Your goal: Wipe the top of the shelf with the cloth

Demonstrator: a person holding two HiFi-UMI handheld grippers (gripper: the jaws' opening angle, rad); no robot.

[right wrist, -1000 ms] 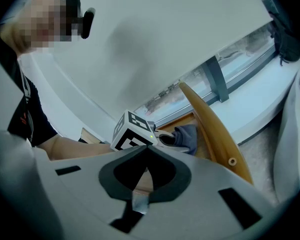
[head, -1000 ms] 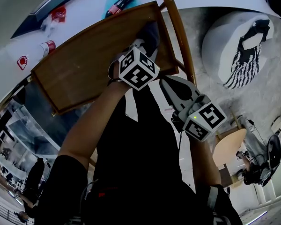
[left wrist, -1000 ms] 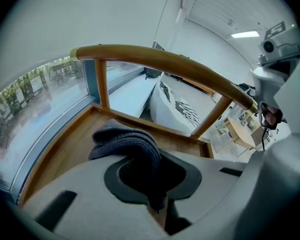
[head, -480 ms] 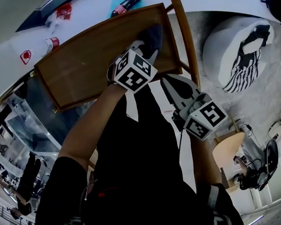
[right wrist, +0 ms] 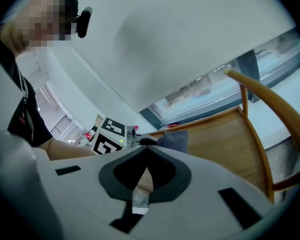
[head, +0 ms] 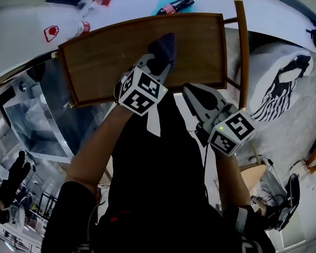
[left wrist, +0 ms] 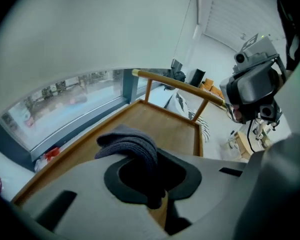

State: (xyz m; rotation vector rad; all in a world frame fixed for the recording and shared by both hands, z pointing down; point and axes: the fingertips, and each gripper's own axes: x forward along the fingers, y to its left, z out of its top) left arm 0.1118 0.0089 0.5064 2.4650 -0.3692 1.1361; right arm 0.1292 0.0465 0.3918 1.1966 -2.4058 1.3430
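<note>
Gripping the dark cloth [head: 162, 46], the left tongs [head: 154, 63] press it on the wooden shelf top [head: 100, 62]; the right tongs [head: 192, 92], closed and empty, hover beside its near edge.

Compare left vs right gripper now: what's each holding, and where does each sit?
The left gripper is shut on the dark cloth; the right gripper is shut with nothing between its jaws. The left gripper reaches over the wooden shelf top, with the cloth down on it; the right gripper hangs back at the shelf's near edge, clear of the cloth. Both point toward the shelf.
</note>
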